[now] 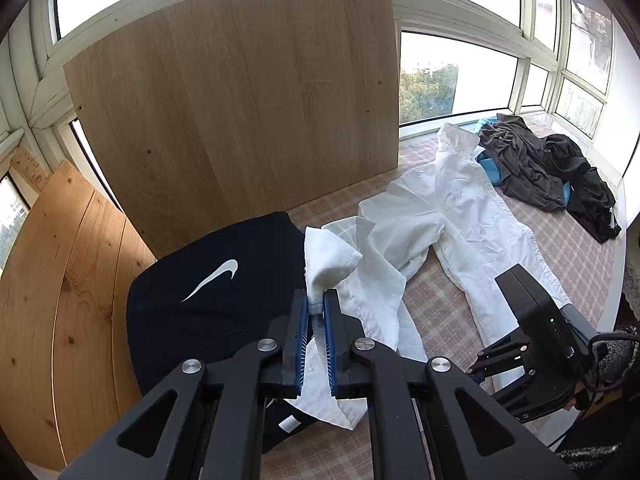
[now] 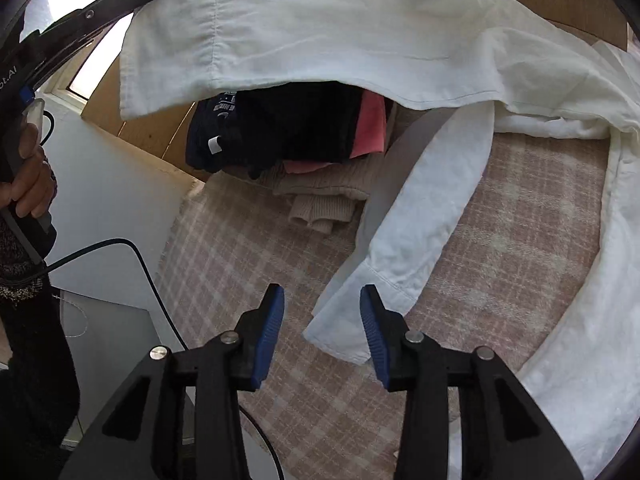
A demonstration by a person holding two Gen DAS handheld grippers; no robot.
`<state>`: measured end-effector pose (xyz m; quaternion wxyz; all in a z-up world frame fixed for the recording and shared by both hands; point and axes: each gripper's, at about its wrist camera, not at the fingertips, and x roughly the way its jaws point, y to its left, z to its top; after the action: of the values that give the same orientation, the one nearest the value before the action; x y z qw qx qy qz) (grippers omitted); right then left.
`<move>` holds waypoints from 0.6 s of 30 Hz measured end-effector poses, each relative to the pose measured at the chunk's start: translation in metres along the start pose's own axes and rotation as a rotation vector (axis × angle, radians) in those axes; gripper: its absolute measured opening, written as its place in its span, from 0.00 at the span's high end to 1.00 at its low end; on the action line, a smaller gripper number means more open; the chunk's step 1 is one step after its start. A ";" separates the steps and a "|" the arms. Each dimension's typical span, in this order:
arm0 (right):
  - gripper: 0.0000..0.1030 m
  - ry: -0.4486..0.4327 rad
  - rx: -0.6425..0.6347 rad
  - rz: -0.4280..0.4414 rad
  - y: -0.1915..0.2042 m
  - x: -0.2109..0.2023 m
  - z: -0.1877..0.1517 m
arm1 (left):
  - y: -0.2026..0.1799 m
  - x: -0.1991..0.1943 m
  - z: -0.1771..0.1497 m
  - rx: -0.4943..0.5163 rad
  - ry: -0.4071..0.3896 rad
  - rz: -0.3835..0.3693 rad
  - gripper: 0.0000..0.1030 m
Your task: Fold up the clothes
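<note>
A white shirt (image 1: 452, 208) lies spread on the plaid cloth (image 1: 440, 312). My left gripper (image 1: 315, 300) is shut on a bunched fold of the shirt's edge and holds it up beside a black folded garment (image 1: 208, 300) with a white swoosh. In the right wrist view the lifted part of the shirt (image 2: 320, 20) hangs across the top. One sleeve (image 2: 424, 208) runs down to its cuff (image 2: 348, 324). My right gripper (image 2: 322, 300) stands open just over that cuff, and its pads do not press on it.
A stack of folded clothes (image 2: 304, 140), dark, pink and beige, sits behind the sleeve. A dark crumpled pile (image 1: 548, 168) lies at the far right by the windows. A wooden board (image 1: 240, 92) leans at the back. A black cable (image 2: 140, 264) crosses the white ledge on the left.
</note>
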<state>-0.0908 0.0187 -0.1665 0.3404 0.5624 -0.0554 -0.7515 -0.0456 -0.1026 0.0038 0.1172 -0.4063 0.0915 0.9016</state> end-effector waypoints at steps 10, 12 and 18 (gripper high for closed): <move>0.41 -0.183 0.160 0.122 -0.038 -0.091 0.013 | -0.089 0.002 -0.042 0.022 -0.059 -0.196 0.91; 0.41 -0.149 0.183 0.129 -0.045 -0.085 0.011 | -0.115 0.016 -0.055 0.036 -0.042 -0.250 0.91; 0.41 -0.049 0.239 0.113 -0.060 -0.062 -0.003 | -0.158 0.043 -0.079 0.005 -0.015 -0.313 0.91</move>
<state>-0.1063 0.1010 -0.1458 0.3111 0.5763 -0.1845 -0.7329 0.0285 0.0341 -0.0914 0.2581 -0.4084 0.0286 0.8751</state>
